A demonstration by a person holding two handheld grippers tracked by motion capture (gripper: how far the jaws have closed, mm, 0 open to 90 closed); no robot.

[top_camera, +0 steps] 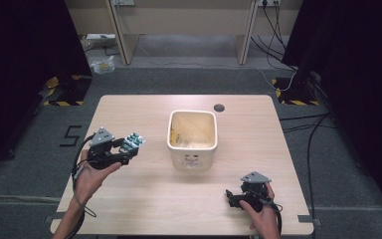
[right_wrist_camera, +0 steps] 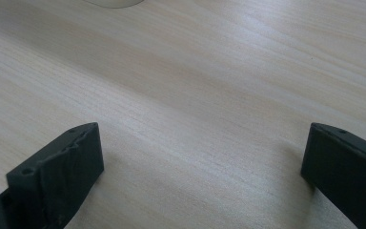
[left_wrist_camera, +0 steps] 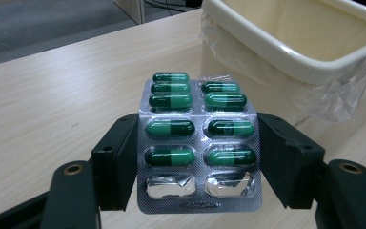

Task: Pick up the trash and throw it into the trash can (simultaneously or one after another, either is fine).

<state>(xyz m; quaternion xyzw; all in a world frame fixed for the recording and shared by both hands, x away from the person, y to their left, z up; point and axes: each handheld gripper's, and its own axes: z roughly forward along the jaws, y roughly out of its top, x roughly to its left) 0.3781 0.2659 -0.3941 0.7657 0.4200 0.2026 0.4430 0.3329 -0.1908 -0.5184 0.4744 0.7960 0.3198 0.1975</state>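
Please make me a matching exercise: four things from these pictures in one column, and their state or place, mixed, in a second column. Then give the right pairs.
Things:
1. left tool
2. right tool
3. blister pack
4. bin

States or places:
A. cream, lined with a clear bag, at the middle of the table
B. open, holding nothing, jaws over bare wood
C. green capsules, two bottom pockets already emptied
D. shut on a foil card, near the bin's left side

Pairs: 1-D, 2-B, 3-C, 4-A
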